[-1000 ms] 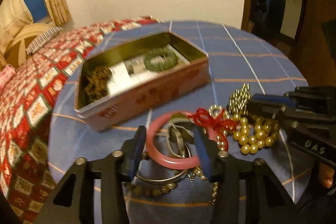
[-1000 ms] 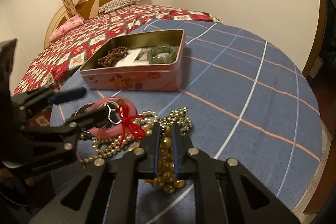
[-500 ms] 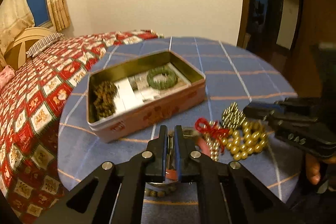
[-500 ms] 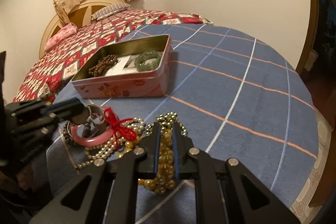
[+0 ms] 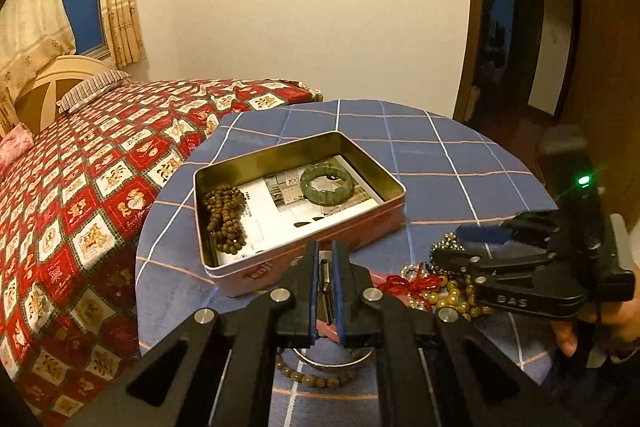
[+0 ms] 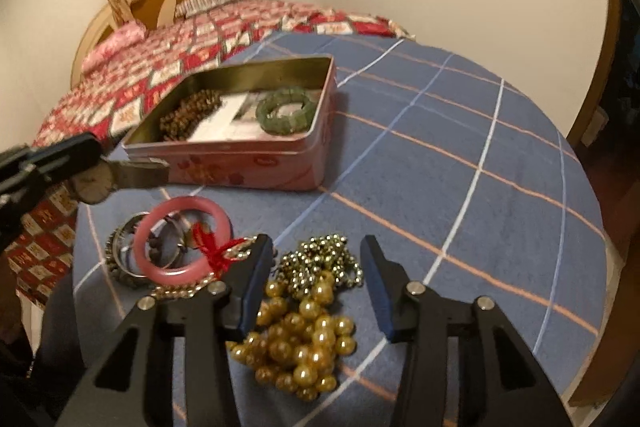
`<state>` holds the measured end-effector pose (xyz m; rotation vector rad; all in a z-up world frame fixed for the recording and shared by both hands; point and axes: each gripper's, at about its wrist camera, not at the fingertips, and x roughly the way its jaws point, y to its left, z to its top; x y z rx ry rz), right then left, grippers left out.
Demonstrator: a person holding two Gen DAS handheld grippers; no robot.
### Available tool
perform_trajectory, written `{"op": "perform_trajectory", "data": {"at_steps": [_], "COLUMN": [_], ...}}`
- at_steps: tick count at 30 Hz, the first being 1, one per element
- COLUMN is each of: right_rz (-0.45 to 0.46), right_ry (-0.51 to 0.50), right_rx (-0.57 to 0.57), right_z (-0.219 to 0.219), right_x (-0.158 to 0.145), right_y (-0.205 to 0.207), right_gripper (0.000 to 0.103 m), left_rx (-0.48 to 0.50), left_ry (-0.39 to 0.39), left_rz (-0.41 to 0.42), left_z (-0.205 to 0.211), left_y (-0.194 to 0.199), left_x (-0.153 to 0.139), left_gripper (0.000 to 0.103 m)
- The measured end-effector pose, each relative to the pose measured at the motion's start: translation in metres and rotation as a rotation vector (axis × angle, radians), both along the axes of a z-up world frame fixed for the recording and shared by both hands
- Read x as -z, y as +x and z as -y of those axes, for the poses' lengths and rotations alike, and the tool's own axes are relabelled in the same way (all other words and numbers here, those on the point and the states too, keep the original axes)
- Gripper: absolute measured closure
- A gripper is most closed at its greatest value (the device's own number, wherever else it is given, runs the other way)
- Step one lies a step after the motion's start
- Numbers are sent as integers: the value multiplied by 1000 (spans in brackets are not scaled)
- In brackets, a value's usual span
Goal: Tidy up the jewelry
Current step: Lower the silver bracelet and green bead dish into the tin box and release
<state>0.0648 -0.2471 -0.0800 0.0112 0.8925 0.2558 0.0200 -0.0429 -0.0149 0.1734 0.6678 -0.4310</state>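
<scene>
Now left gripper [image 5: 325,301] clenched on watch [image 6: 120,179], lifted clear of table [image 6: 440,147]. Watch's long axis roughly level, strap end pointing toward tin's [image 5: 312,239] near wall. Tin open, at 12 o'clock from left jaws, just beyond; left hand nearer. Inside: brown beads [image 5: 224,219] at 9 o'clock end, green bangle [image 5: 326,183] at 2 o'clock. Right gripper [image 6: 316,287] opening, nothing pinched; gold beads [image 6: 304,343] on cloth between its fingers. Pink bangle [image 6: 180,241] at 10 o'clock from right jaws, on pile.
</scene>
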Motion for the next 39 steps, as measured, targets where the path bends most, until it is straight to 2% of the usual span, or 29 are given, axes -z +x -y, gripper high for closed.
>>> {"op": "perform_trajectory", "data": {"at_steps": [1, 2, 5, 10, 14, 24, 32, 39], "right_rz": [-18, -36, -26, 29, 88, 176, 213, 205], "right_ry": [2, 8, 23, 62, 68, 57, 49, 28], "right_rx": [-9, -19, -29, -12, -11, -38, -65, -76], "right_z": [-1, -2, -2, 3, 4, -7, -23, -35], "right_x": [3, 6, 6, -10, -35, -77, -93, -89], "right_y": [3, 4, 2, -6, -12, 2, 31, 61], "right_gripper": [68, 83, 89, 89, 89, 89, 89, 89], "left_rx": [0, -1, -2, -9, -16, -31, -69, -96], "left_ry": [-2, -4, -8, -13, -10, 4, 31, 35], "left_rz": [3, 5, 11, 24, 39, 77, 84, 60], "left_z": [-1, -2, -6, -12, -14, -19, -26, -27], "left_y": [0, 0, 2, 7, 12, 35, 71, 98], "left_x": [-1, -3, -7, -15, -21, -38, -40, -30], "left_gripper": [98, 98, 98, 98, 98, 97, 97, 97]}}
